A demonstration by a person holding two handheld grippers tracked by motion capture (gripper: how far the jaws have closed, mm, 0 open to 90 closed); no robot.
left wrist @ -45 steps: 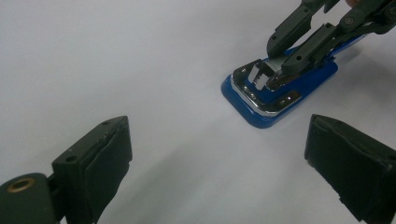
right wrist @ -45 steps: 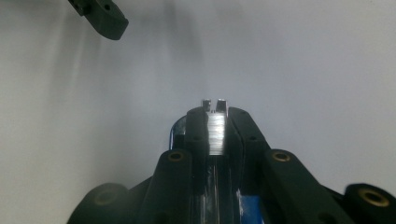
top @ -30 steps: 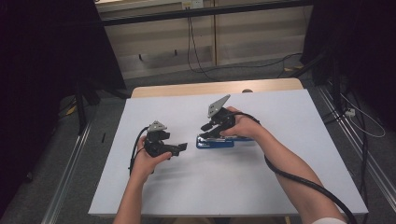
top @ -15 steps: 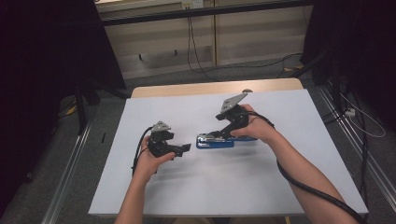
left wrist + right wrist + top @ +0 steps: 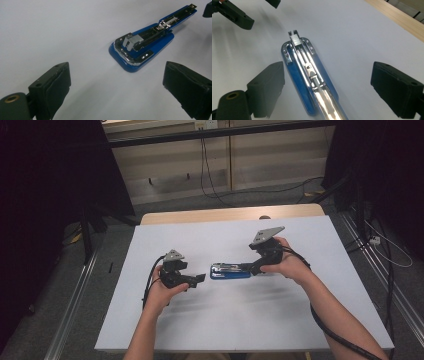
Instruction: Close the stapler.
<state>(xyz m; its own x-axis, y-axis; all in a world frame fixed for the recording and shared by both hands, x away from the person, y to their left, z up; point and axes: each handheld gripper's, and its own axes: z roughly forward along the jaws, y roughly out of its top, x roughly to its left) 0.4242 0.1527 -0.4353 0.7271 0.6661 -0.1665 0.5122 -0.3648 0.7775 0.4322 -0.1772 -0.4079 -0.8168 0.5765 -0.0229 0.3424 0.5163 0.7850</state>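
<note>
A blue stapler [image 5: 230, 270] with its chrome magazine exposed lies flat on the white table top [image 5: 225, 320]. My right gripper [image 5: 247, 267] stands at its right end. Its jaws have just been opening, and the stapler [image 5: 309, 75] lies between them without touching either pad. My left gripper [image 5: 200, 278] hovers just left of the stapler, open and empty. In the left gripper view the stapler [image 5: 141, 48] lies ahead of the wide jaws, apart from them. The left gripper's fingers [image 5: 237, 17] appear far off in the right gripper view.
A strip of bare wood [image 5: 230, 214] runs along the table's far edge. Cables [image 5: 210, 180] lie on the floor beyond it. Metal rails [image 5: 385, 285] flank the table on both sides. A black cable [image 5: 330, 330] trails from the right gripper.
My right gripper has let go of the stapler and drawn back to the right, its jaws wider apart. The stapler stays flat on the table. The left gripper has kept still.
</note>
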